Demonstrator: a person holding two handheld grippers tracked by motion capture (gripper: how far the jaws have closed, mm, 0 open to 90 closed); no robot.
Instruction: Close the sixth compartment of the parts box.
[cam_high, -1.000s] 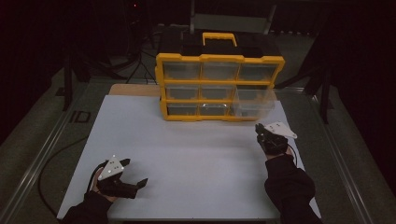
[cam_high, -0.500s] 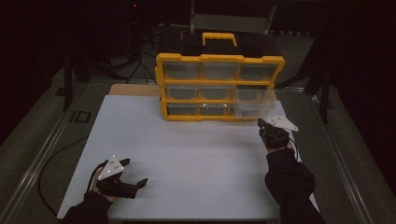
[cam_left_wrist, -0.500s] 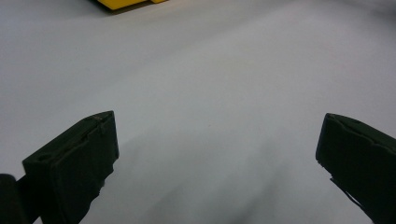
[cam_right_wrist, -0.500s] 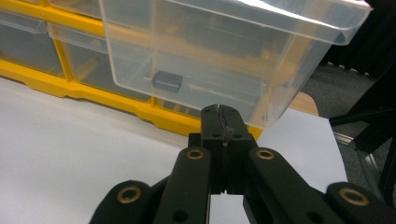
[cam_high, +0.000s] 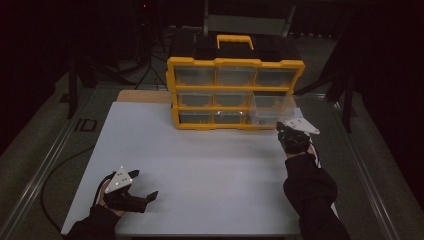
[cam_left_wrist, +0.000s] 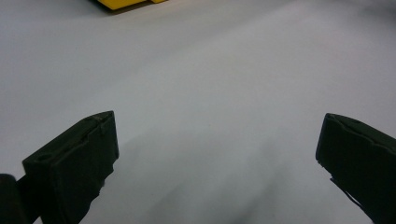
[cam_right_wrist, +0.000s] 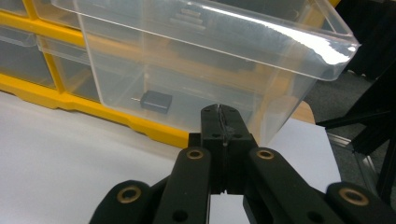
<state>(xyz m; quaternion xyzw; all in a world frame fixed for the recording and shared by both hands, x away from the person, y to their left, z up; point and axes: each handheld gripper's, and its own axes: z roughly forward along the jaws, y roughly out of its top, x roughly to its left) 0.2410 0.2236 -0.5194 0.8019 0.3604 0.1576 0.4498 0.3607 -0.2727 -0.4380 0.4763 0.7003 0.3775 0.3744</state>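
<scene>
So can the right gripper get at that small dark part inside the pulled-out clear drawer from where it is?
Probably not directly. The right gripper sits shut against the clear drawer front, so that wall stands between it and the small dark part. The drawer's top looks open, so lifting over the rim should work.

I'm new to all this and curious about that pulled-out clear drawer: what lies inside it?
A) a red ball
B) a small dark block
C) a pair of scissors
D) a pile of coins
B: through the clear drawer wall, the right gripper view shows a small dark block lying on its floor, just beyond the shut right tongs.
</scene>
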